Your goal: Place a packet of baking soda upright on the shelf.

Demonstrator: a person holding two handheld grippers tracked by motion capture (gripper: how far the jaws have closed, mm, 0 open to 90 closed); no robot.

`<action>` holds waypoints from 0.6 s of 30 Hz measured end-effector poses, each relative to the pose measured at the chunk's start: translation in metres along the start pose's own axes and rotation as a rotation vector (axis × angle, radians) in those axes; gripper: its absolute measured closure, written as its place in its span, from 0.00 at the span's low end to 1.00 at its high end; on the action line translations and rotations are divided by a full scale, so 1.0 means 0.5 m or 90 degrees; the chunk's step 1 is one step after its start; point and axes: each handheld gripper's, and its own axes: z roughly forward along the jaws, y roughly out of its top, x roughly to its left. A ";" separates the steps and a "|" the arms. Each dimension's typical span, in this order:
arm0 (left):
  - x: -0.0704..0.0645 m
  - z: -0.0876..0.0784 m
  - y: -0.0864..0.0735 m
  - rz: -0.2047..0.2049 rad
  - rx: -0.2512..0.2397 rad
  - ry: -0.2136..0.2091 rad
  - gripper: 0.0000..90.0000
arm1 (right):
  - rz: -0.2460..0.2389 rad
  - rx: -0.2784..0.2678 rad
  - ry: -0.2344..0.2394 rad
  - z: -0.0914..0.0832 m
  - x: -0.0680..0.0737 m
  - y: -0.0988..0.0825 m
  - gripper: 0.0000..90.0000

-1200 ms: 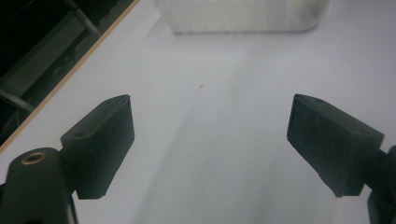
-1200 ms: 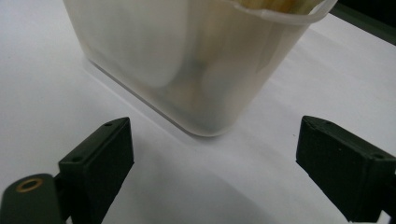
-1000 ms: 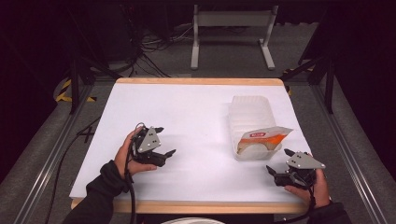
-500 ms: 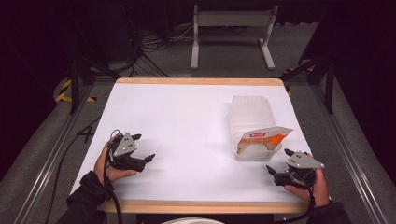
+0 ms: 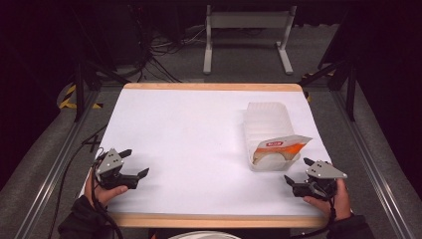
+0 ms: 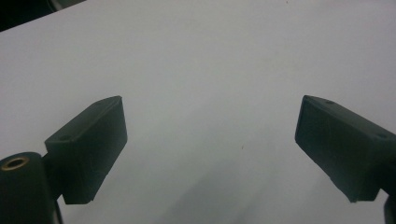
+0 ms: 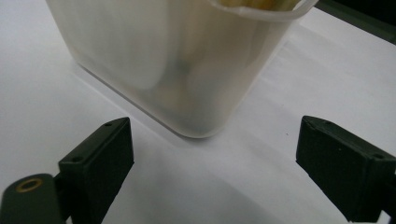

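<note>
A translucent plastic container (image 5: 266, 124) stands on the right part of the white table top (image 5: 199, 129), holding an orange-labelled bag (image 5: 278, 147) at its near end. My right gripper (image 5: 296, 169) rests near the front right corner, open, a little short of the container; in the right gripper view the container (image 7: 177, 60) rises just beyond the empty right gripper (image 7: 215, 140). My left gripper (image 5: 138, 161) sits near the front left corner, open; its jaws have just been opening, with nothing between them. The left gripper (image 6: 210, 126) faces bare white table.
A metal frame stand (image 5: 246, 30) and loose cables (image 5: 164, 50) lie on the floor behind the table. Metal rails (image 5: 54, 164) run along both sides. A wooden edge (image 5: 209, 220) borders the near side, with a pale round object (image 5: 204, 235) below it.
My left hand has carried its gripper leftward to the front left corner of the table. The right gripper and the container have kept still.
</note>
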 end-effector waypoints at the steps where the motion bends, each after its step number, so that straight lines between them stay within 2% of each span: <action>1: 0.002 -0.004 -0.003 -0.009 -0.006 0.001 0.11 | 0.001 -0.001 0.000 -0.001 -0.001 -0.001 0.13; 5: 0.005 -0.014 -0.010 -0.020 -0.017 0.008 0.11 | 0.005 -0.008 -0.005 -0.004 -0.004 -0.001 0.13; 10: 0.004 -0.010 -0.013 0.002 -0.010 0.006 0.10 | 0.007 -0.009 -0.008 -0.005 -0.003 0.001 0.13; 15: 0.003 -0.011 -0.015 0.012 -0.004 0.008 0.09 | 0.010 -0.008 -0.007 -0.004 -0.003 0.002 0.13; 18: 0.000 -0.011 -0.016 0.014 -0.002 0.005 0.09 | 0.021 -0.015 0.004 -0.003 -0.005 0.004 0.13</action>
